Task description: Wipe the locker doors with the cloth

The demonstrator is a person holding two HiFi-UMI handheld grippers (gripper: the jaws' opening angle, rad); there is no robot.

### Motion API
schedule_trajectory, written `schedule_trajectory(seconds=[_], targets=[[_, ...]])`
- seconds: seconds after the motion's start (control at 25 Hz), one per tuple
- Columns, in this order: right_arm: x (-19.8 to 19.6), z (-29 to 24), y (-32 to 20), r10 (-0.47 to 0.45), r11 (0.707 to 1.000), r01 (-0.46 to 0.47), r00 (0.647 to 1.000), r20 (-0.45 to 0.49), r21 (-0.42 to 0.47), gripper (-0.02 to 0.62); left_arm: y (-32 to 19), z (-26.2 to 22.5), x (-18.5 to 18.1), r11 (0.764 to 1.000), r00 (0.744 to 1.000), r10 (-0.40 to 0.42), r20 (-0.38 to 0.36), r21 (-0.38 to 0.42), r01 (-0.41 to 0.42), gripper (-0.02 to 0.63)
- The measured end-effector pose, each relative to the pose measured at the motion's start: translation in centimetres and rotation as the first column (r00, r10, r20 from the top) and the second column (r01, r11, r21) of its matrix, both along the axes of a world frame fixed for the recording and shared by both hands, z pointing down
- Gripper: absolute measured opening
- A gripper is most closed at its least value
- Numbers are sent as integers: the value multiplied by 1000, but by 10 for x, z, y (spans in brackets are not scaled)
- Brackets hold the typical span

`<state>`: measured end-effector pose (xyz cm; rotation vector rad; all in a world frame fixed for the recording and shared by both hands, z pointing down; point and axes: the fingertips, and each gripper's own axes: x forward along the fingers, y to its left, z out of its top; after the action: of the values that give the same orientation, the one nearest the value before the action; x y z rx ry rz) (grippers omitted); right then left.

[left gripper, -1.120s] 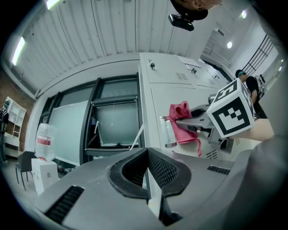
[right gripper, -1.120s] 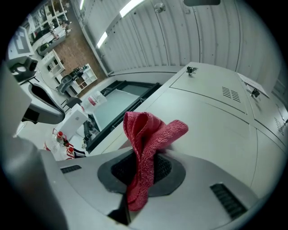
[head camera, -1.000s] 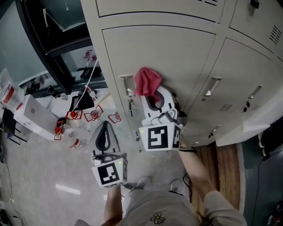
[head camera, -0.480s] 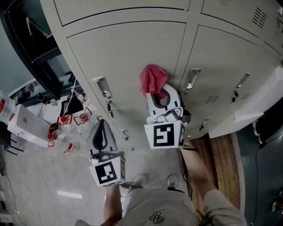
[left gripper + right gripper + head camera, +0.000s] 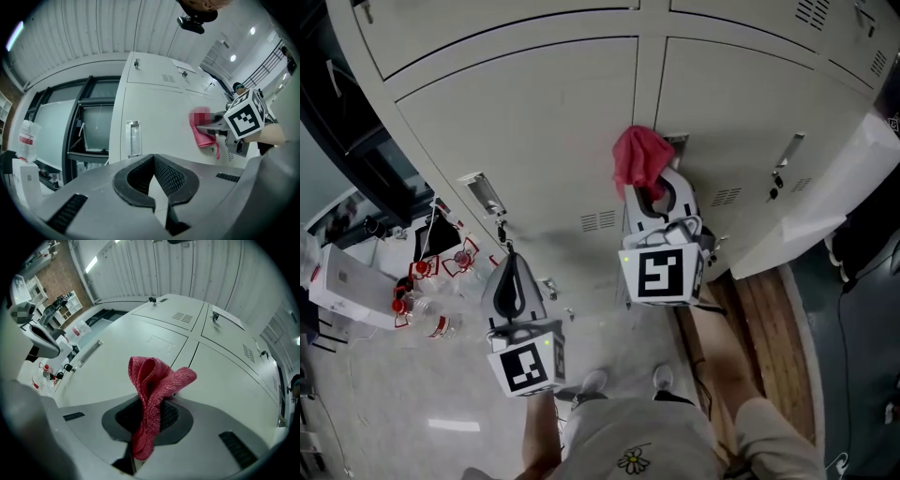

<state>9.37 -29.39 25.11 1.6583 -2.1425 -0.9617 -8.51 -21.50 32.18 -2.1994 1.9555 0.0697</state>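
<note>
Right gripper view shows the right gripper (image 5: 149, 404) with its jaws closed on the red cloth (image 5: 154, 380). One bunched lobe stands out past the tips and a tail hangs back between the pads. In the head view the cloth (image 5: 639, 159) sits at the seam between two locker doors (image 5: 534, 122), just beside a recessed handle (image 5: 677, 141), and appears to press on the painted face. The left gripper (image 5: 511, 272) hangs lower and well apart, its tips together on nothing.

The wipe will likely go best if only the soft lobe meets the door. The gripper should tilt so its hard tips stay off the paint, with steady pressure and overlapping strokes across each panel. So little cloth touches at once that passes need to sit close together. The handle recess, the vent slots (image 5: 598, 221) and the lock (image 5: 502, 230) on the left door look like places where loops could snag, so slower, lighter moves suit them.

The cloth looks like nubby terry, soft and crumpled. The doors are flat, smooth, pale grey sheet metal with thin seams. The jaws are grey plastic with black cross-hatched pads (image 5: 126, 416).
</note>
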Motion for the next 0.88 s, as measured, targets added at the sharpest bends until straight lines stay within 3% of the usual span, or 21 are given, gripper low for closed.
schedule_trajectory(seconds=[0.28, 0.4, 0.64, 0.88], targets=[[5, 5, -2, 23, 1000, -22, 999, 38, -20, 28, 4, 4, -12, 999, 1000, -30, -7, -9, 30, 15], [-2, -4, 5, -3, 1000, 2, 1000, 20, 13, 28, 8, 8, -21, 999, 999, -52, -13, -17, 52, 15], [-47, -1, 37, -129, 991, 130, 991, 14, -14, 28, 13, 11, -40, 996, 997, -81, -16, -25, 81, 16], [-108, 20, 56, -287, 956, 290, 955, 74, -48, 28, 26, 17, -64, 992, 992, -122, -7, -36, 122, 15]])
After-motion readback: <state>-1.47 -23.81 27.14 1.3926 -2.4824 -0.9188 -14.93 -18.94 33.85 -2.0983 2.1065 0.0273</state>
